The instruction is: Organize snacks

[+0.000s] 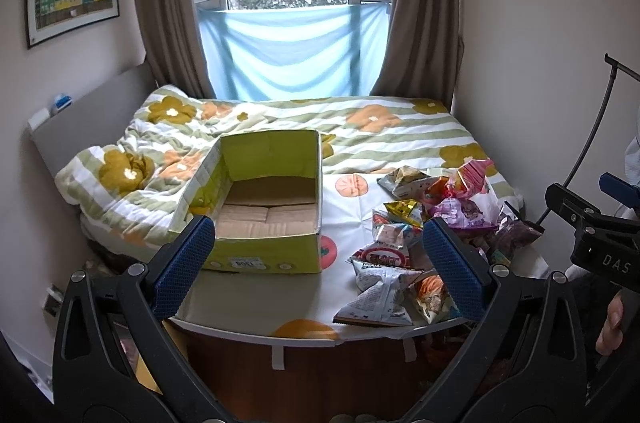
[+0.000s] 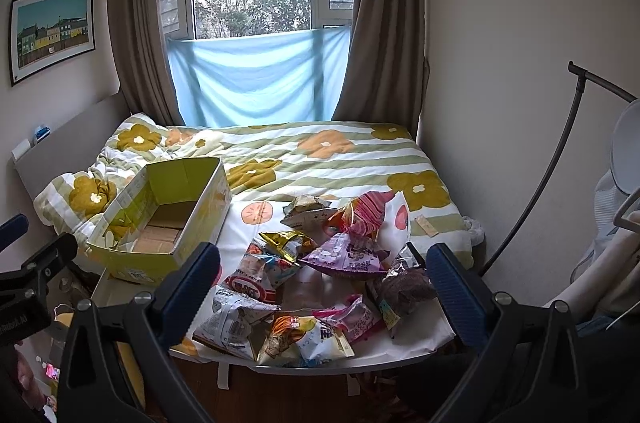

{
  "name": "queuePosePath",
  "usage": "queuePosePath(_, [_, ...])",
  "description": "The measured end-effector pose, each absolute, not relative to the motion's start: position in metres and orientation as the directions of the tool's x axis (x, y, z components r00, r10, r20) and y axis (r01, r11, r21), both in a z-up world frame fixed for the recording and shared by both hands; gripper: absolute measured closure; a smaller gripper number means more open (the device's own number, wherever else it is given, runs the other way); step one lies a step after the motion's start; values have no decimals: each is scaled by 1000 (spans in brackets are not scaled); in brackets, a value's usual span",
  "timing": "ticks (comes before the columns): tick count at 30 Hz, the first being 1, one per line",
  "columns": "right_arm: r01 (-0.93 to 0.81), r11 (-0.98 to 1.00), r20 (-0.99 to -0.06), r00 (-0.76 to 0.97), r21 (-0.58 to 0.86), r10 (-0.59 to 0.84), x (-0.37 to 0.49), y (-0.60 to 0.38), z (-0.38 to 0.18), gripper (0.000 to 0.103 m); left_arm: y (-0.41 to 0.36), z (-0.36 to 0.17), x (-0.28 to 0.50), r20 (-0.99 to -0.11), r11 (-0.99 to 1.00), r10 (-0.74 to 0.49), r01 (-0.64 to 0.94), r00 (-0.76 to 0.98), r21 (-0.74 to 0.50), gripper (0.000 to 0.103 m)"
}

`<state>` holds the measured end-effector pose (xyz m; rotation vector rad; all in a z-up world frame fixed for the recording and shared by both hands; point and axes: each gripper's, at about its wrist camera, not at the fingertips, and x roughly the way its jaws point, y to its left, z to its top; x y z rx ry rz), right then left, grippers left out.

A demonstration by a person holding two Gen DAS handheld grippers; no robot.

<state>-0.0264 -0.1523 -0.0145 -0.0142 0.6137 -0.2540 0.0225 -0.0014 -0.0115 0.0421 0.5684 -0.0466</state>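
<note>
An open yellow-green cardboard box (image 1: pixel 264 199) stands empty on the left of a small white table (image 1: pixel 256 319); it also shows in the right wrist view (image 2: pixel 160 219). A pile of snack bags (image 1: pixel 424 235) lies on the table's right part, seen too in the right wrist view (image 2: pixel 316 279). My left gripper (image 1: pixel 320 267) is open and empty, held above the table's front edge, between box and pile. My right gripper (image 2: pixel 324 291) is open and empty, held above the near side of the pile.
The table (image 2: pixel 360 363) stands at the foot of a bed with a flowered quilt (image 1: pixel 360 135). Walls close in on both sides. A dark curved stand (image 2: pixel 536 191) rises at the right. The right gripper's body (image 1: pixel 600 235) shows at the right edge of the left wrist view.
</note>
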Motion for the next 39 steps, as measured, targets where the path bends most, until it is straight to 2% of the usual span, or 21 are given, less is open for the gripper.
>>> queuePosePath(26, [229, 969, -561, 793, -88, -238, -26, -156, -11, 0, -7, -8, 25, -539, 998, -36, 53, 842, 16, 1])
queuePosePath(32, [227, 972, -607, 764, -62, -217, -20, -173, -17, 0, -17, -20, 42, -609, 995, -79, 103, 789, 6, 1])
queuePosePath(39, [206, 978, -729, 672, 18, -128, -4, -203, -75, 0, -34, -72, 70, -739, 989, -109, 144, 665, -16, 1])
